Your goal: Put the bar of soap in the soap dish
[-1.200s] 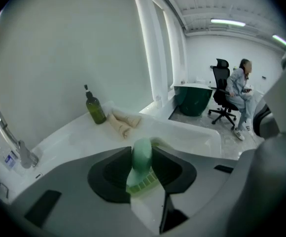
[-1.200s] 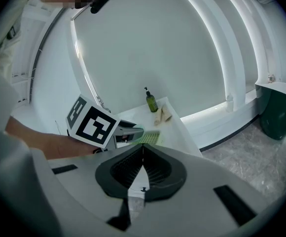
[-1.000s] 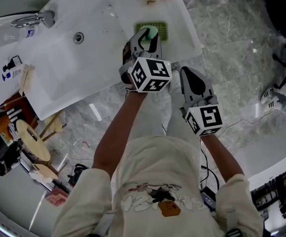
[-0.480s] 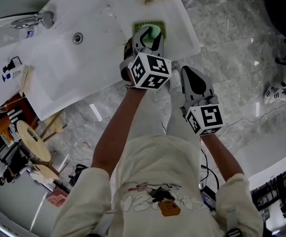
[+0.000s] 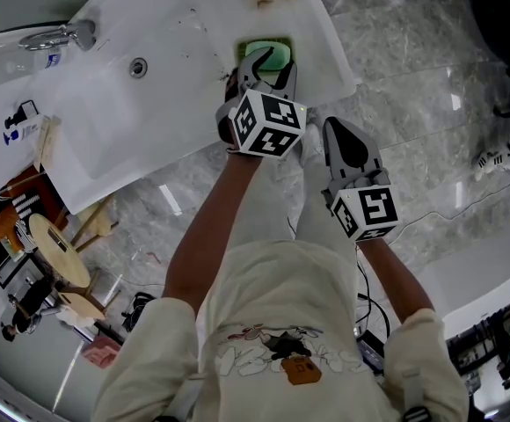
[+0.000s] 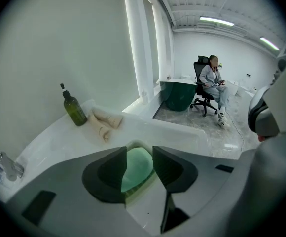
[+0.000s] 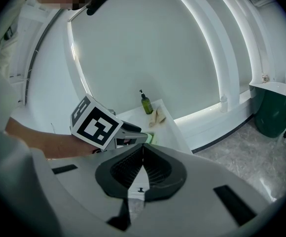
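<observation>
The pale green bar of soap [image 5: 273, 53] lies in the green slatted soap dish [image 5: 244, 49] on the white counter, right of the basin. My left gripper [image 5: 270, 62] reaches down over the dish. Its jaws are opening, one on each side of the soap [image 6: 137, 174], and the pads do not press on it. The dish's rim [image 6: 135, 189] shows under the soap in the left gripper view. My right gripper [image 5: 330, 126] hangs shut and empty off the counter's front edge, behind the left one. In the right gripper view [image 7: 143, 149] its jaws meet.
The sunken basin [image 5: 105, 104] with its drain [image 5: 140, 67] and chrome faucet [image 5: 61, 33] lies left of the dish. A dark green pump bottle [image 6: 74, 110] and two beige tubes [image 6: 103, 122] stand at the counter's far end. Beyond it, a person sits in an office chair [image 6: 211, 83].
The left gripper has tipped further down over the dish and its jaws have spread. The soap now rests in the dish. The right gripper has kept still.
</observation>
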`<action>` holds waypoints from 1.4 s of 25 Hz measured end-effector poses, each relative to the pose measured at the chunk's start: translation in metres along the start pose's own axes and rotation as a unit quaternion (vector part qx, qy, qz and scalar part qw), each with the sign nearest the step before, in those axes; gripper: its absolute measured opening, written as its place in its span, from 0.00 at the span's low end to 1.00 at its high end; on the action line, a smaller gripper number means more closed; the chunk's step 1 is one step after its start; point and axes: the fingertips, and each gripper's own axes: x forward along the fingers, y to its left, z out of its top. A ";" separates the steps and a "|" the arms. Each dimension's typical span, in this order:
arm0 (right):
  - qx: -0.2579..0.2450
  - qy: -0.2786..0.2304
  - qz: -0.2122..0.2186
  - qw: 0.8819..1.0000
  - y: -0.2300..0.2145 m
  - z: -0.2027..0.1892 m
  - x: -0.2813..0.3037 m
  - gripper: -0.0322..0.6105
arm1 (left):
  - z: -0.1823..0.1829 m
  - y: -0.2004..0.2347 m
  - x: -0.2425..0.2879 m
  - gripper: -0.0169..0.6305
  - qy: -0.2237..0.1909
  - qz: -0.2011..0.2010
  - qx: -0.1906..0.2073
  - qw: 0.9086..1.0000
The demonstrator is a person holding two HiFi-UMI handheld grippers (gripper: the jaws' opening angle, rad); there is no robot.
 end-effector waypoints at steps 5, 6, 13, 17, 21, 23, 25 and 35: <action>-0.001 -0.002 0.001 1.000 0.000 0.002 -0.001 0.06 | 0.006 0.004 -0.003 0.26 -0.006 0.003 -0.002 1.000; -0.002 -0.002 0.001 1.000 0.001 0.003 -0.002 0.06 | 0.007 0.004 -0.004 0.26 -0.007 0.003 -0.004 1.000; -0.008 -0.008 0.002 1.000 0.003 0.011 -0.006 0.06 | 0.012 0.005 -0.018 0.26 -0.016 0.004 -0.022 1.000; -0.014 -0.014 0.004 1.000 0.005 0.018 -0.008 0.06 | 0.012 0.004 -0.028 0.26 -0.021 -0.004 -0.035 0.999; -0.022 -0.022 0.007 0.999 0.009 0.027 -0.011 0.06 | 0.012 0.002 -0.045 0.25 -0.029 -0.012 -0.052 0.998; -0.024 -0.026 0.008 0.999 0.011 0.032 -0.013 0.06 | 0.012 0.000 -0.057 0.25 -0.036 -0.014 -0.063 0.997; -0.026 -0.030 0.008 0.999 0.012 0.038 -0.014 0.06 | 0.012 0.000 -0.068 0.21 -0.041 -0.012 -0.071 0.997; -0.044 -0.051 0.014 0.998 0.019 0.060 -0.025 0.06 | 0.027 0.002 -0.125 0.05 -0.089 0.001 -0.099 0.991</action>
